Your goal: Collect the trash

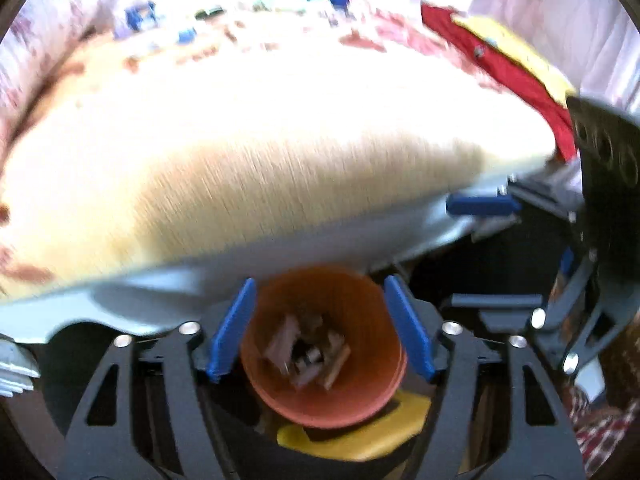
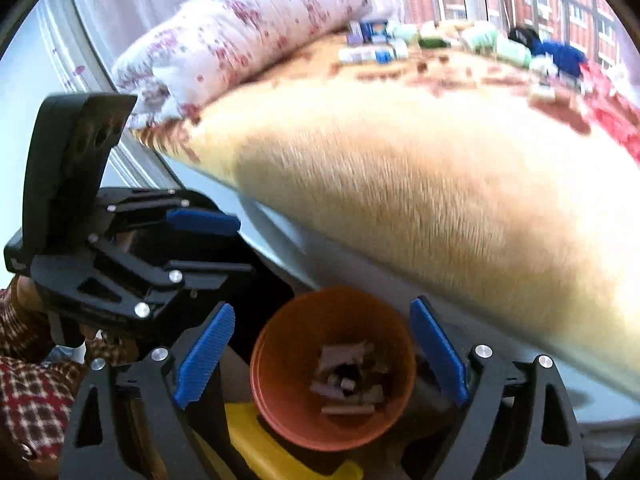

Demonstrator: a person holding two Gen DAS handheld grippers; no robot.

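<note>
An orange cup (image 1: 320,344) with several small scraps of trash (image 1: 308,356) inside sits below the bed's edge, over a yellow base (image 1: 360,428). My left gripper (image 1: 322,328) is open, its blue pads either side of the cup without touching. The cup also shows in the right wrist view (image 2: 334,368), with trash bits (image 2: 348,380) inside. My right gripper (image 2: 322,356) is open around it, pads apart. The left gripper's body (image 2: 120,264) shows at the left of the right wrist view. The right gripper's body (image 1: 596,240) shows at the right edge of the left wrist view.
A bed with a tan furry blanket (image 2: 420,184) fills the view ahead. A floral quilt (image 2: 240,36) is piled at its left. Small boxes and packets (image 2: 380,48) lie along the far side. A red and yellow cloth (image 1: 508,60) lies at the right.
</note>
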